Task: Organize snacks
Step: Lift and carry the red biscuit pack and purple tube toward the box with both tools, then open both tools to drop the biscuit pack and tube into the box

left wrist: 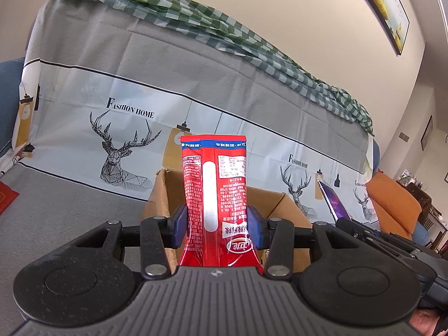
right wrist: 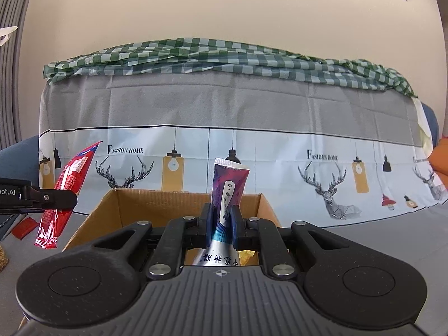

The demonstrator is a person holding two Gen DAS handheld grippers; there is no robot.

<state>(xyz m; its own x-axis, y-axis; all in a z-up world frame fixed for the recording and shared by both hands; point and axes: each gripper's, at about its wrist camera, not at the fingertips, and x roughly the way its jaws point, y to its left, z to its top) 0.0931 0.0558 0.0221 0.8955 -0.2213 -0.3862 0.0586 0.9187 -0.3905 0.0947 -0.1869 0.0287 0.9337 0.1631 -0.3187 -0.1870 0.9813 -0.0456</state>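
left gripper point(left wrist: 217, 225): fingers clamped mid-width | right gripper point(right wrist: 222, 224): fingers nearly closed

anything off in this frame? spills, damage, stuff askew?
Nothing stands out. Left tool grips the red snack packet, right tool the purple packet, both by the open cardboard box. No spills or damage visible.

Each gripper, left gripper point(left wrist: 216, 224) and right gripper point(right wrist: 222, 221), has matte black linkage arms with silver rivets, round black discs either side and a ribbed grey base bearing a small crosshair mark. The left's pads point(left wrist: 179, 225) are blue; its side reads "ot.AI" in white
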